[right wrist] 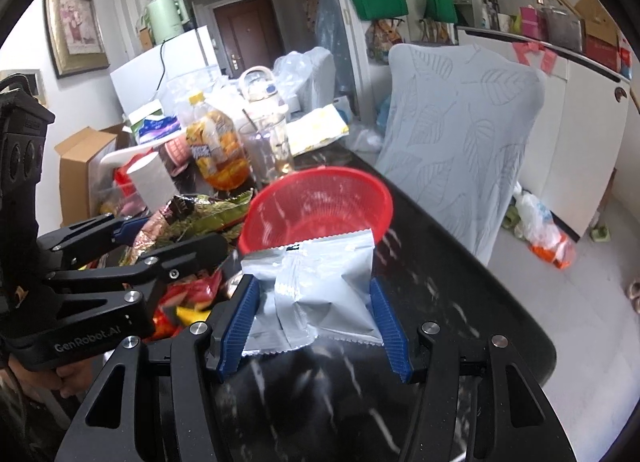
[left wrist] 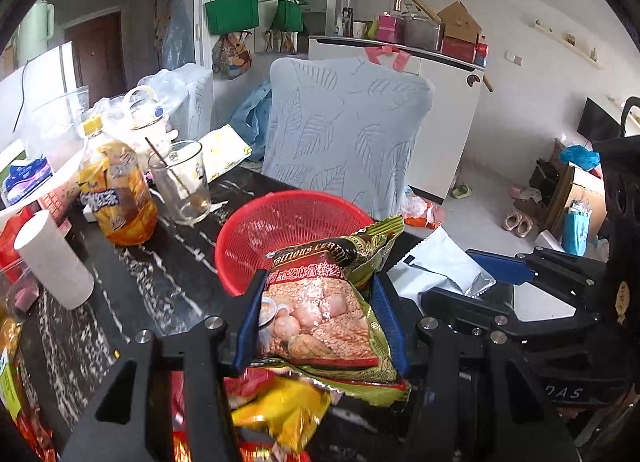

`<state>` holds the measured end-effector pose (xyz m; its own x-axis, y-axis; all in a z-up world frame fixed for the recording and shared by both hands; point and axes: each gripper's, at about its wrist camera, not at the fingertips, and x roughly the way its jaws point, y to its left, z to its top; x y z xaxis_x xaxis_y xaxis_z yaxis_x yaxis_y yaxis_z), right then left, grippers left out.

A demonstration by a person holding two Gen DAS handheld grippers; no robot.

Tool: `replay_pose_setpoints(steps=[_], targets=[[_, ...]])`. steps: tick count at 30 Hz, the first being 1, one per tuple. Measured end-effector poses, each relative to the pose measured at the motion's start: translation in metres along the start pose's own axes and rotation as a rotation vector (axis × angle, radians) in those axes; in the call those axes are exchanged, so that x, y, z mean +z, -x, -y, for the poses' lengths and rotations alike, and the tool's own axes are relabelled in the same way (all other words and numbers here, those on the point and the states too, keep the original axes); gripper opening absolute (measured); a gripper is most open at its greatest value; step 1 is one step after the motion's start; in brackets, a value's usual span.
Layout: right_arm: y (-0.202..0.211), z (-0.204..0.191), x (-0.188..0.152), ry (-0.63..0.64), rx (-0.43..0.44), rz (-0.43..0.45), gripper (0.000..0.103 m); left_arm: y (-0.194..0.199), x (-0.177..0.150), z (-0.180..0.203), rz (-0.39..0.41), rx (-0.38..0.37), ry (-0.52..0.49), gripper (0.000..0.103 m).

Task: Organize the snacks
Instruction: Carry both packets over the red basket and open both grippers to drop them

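Left wrist view shows the left gripper [left wrist: 320,322] with its blue fingers [left wrist: 250,322] clamped on both sides of a green cereal packet [left wrist: 324,314], held clear of the worktop [left wrist: 160,274] just short of the red basket [left wrist: 280,226]. Right wrist view shows the right gripper [right wrist: 316,310] with its fingers clamped on a silver packet [right wrist: 316,286], likewise raised and close to the basket's near rim.

Progress: the basket appears empty in both views, so no snack is judged to be stowed yet. Two packets are in hand and near the drop point; releasing them into the basket is the step outstanding. A heap of red and yellow snack packets [left wrist: 276,410] lies on the worktop below the left gripper, and further packets [left wrist: 16,382] lie at the left edge. Most of the work is therefore judged to remain.

Surroundings: an orange drink bottle [left wrist: 116,190], a glass with a straw [left wrist: 184,182] and a white paper cup [left wrist: 52,258] stand left of the basket, near but apart from it. A chair with a leaf-pattern cover [left wrist: 344,130] stands behind the basket. Nothing lies between either packet and the basket. The two grippers are close together, so a joint release risks one packet fouling the other.
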<state>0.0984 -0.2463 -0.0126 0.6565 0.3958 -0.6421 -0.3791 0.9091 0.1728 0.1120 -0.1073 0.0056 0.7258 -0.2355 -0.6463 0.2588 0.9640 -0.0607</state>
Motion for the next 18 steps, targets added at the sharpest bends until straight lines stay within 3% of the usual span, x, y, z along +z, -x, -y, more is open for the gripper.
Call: replay_pose_setpoints(steps=[9, 18], targets=[[-0.021, 0.017, 0.028, 0.007, -0.028, 0.036, 0.057, -0.031, 0.019, -0.01, 0.015, 0.005, 0.016, 0.051], [-0.048, 0.027, 0.047, 0.049, -0.031, 0.049, 0.058, -0.067, 0.03, -0.025, -0.042, 0.037, 0.049, 0.051]])
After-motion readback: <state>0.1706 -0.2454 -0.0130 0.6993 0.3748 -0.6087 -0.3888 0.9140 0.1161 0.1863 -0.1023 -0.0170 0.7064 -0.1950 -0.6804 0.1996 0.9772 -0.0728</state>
